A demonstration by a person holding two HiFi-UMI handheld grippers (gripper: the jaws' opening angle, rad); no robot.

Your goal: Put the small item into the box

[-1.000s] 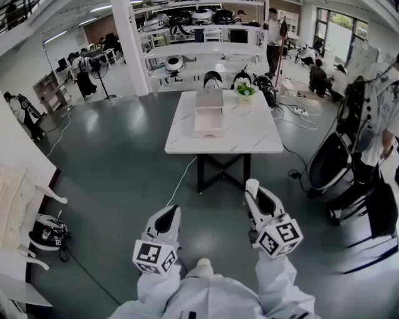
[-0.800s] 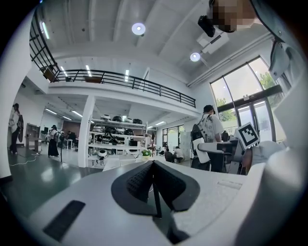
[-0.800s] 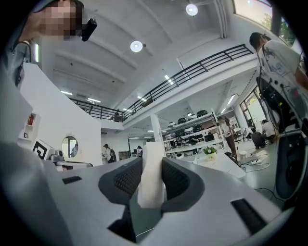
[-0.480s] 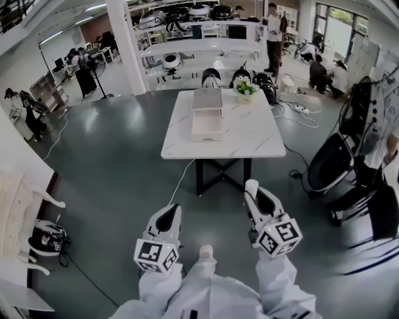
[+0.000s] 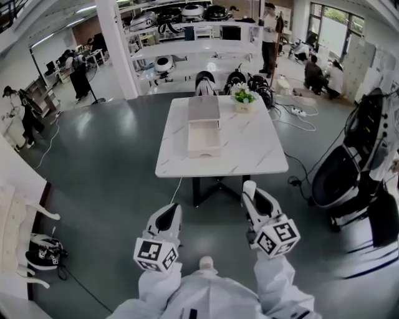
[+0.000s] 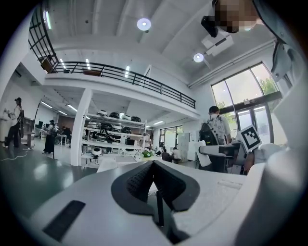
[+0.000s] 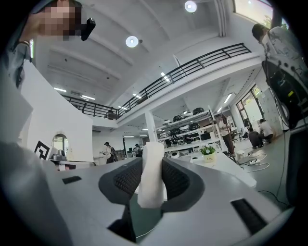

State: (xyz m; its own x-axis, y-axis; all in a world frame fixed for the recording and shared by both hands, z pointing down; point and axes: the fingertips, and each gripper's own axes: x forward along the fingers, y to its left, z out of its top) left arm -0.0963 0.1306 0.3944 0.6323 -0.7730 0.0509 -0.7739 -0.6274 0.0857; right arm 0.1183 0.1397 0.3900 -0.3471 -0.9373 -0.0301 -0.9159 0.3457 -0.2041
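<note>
1. Our right gripper [image 7: 153,166] is clenched on the item [image 7: 149,185], a small white piece that stands upright between the two pads and sticks out above them.
2. Our left gripper [image 6: 154,166] is shut, its pads pressed together with nothing between them.
3. In the head view we hold both grippers in front of our body, side by side and apart from each other, over the grey floor [image 5: 106,168]. Our white sleeves show at the bottom edge.
4. The table [image 5: 252,149], white with a marble pattern, stands ahead of us, and both grippers are well short of its near edge.
5. The box [image 5: 204,150] sits on the table left of centre. It is white, with its lid [image 5: 204,108] open on the far side. We cannot tell whether anything lies inside.
6. The item is not in the box; it is well apart from it, in the right gripper's hold.
7. A potted plant [image 5: 243,95] stands at the table's far edge, just right of the lid.
8. A bag [image 5: 42,248] lies on the floor at our left.
9. Behind the table are shelves [image 5: 187,15], and a person [image 5: 269,34] stands near them.
</note>
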